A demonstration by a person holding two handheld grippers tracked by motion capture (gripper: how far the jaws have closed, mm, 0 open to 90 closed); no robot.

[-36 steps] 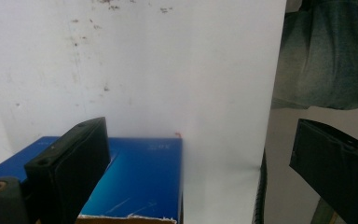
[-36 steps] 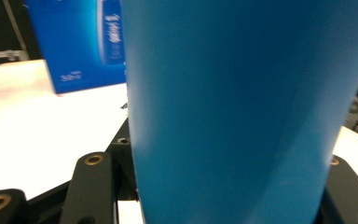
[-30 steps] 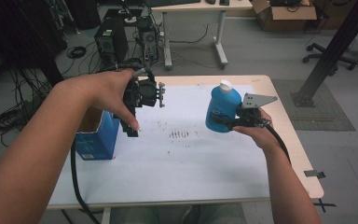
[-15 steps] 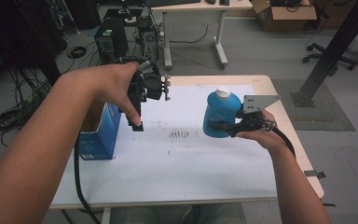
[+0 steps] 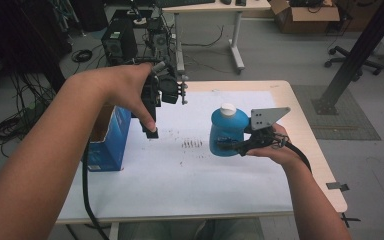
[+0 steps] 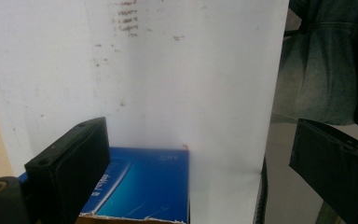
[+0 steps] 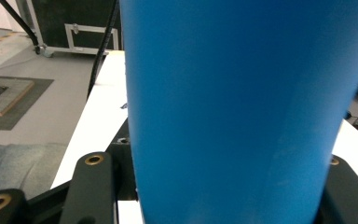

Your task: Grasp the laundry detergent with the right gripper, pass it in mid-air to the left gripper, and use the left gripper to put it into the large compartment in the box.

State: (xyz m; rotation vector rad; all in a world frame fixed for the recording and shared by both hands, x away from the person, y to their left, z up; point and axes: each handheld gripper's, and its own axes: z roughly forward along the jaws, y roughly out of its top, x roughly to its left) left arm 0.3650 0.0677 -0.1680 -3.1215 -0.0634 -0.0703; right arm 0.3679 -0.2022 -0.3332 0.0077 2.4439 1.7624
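Jaws, right gripper [image 5: 228,143]: closed on the blue bottle [image 5: 228,131], one jaw on each side of its lower body; in the right gripper view the bottle's wall fills the gap between them. Grip set low on the body, likely so that the weight hangs steady and the cap [image 5: 227,108] stays clear.

Jaws, left gripper [image 5: 149,131]: wide apart, nothing between them, pointing down at the paper. The left gripper view looks past both jaws to the box [image 6: 140,183] below. Held there, by the look of it, waiting beside the box until the bottle arrives.

Bottle: upright, long axis vertical, white cap on top. Carried clear of the tabletop [image 5: 300,120], over its right half, with the right hand [image 5: 275,150] behind and under it. Well apart from the box.

Box: blue, open at the top, standing at the left edge of the tabletop, just beside the left forearm. Probably the place meant for the bottle; this is a judgement only.

Paper [image 5: 190,175]: white sheet covering most of the tabletop, with dark smudges [image 5: 192,144] between the two grippers.

Beyond: a second table, cables, equipment on the floor.
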